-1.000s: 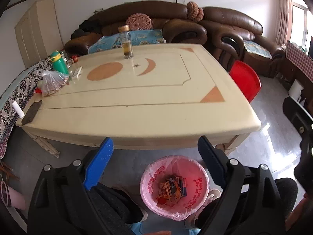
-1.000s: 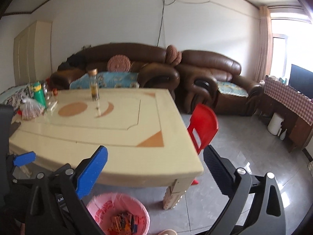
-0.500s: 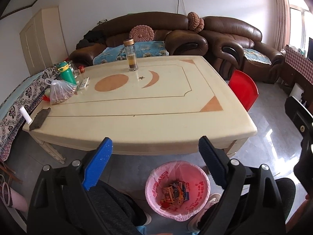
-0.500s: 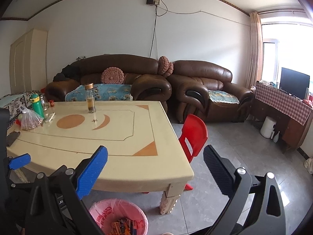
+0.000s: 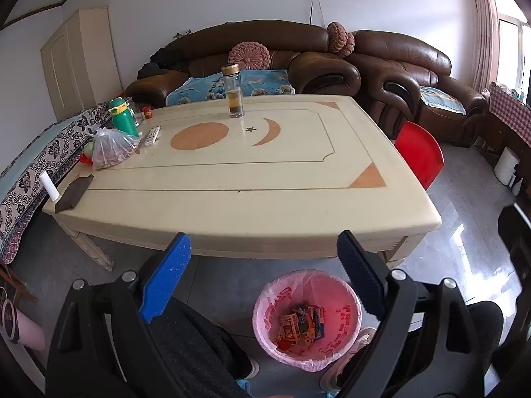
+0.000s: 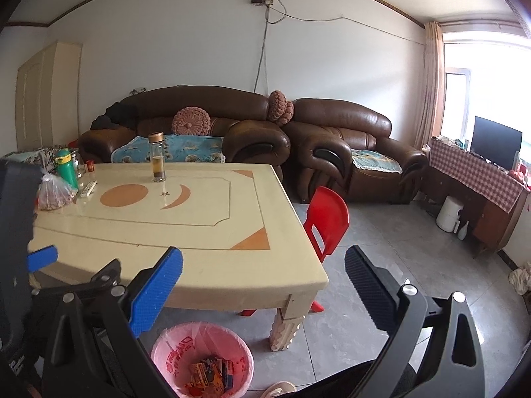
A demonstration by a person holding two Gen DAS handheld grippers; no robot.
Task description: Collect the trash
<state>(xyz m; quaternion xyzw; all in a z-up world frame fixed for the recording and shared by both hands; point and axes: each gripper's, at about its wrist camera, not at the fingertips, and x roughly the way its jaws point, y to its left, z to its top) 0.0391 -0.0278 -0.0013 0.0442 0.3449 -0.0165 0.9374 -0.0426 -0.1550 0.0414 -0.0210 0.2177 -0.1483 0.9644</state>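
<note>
We judge the crumpled orange and red snack wrappers [image 5: 300, 326] light, thin and crushable, best pinched at a raised fold; they already lie in the pink-lined round waste bin [image 5: 265, 298] on the floor by the cream table [image 5: 232, 199]. Our left gripper [image 5: 264, 273] tilts down over it, fingers spread, empty; our right gripper [image 6: 264, 285] points more level, likewise spread.
</note>
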